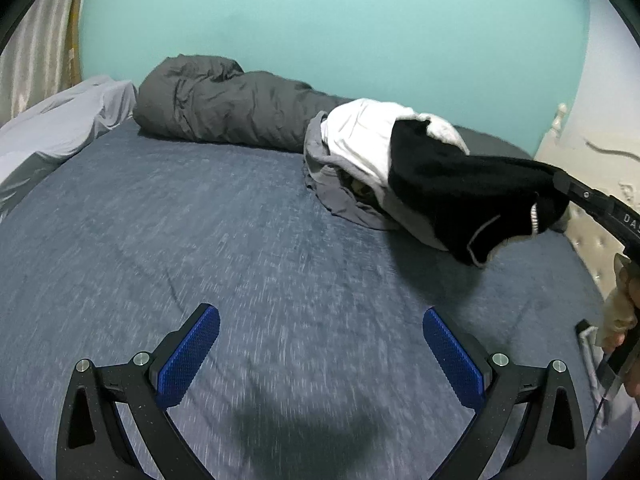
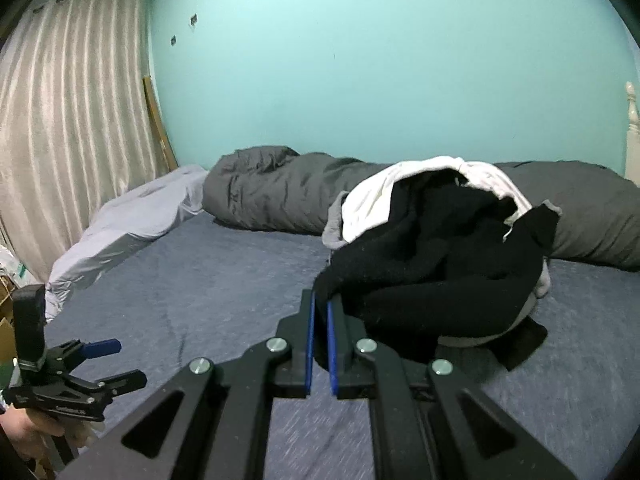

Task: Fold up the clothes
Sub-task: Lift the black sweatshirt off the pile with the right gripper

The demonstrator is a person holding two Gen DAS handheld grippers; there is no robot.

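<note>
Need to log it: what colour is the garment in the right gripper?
Black garment, with thin pale trim; clearest in the left wrist view.

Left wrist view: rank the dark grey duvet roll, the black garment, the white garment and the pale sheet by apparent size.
1. Dark grey duvet roll, largest.
2. Black garment, though it hangs nearer the camera, so this is unsure.
3. Pale sheet and white garment look alike; both are partly hidden, so unranked.
</note>
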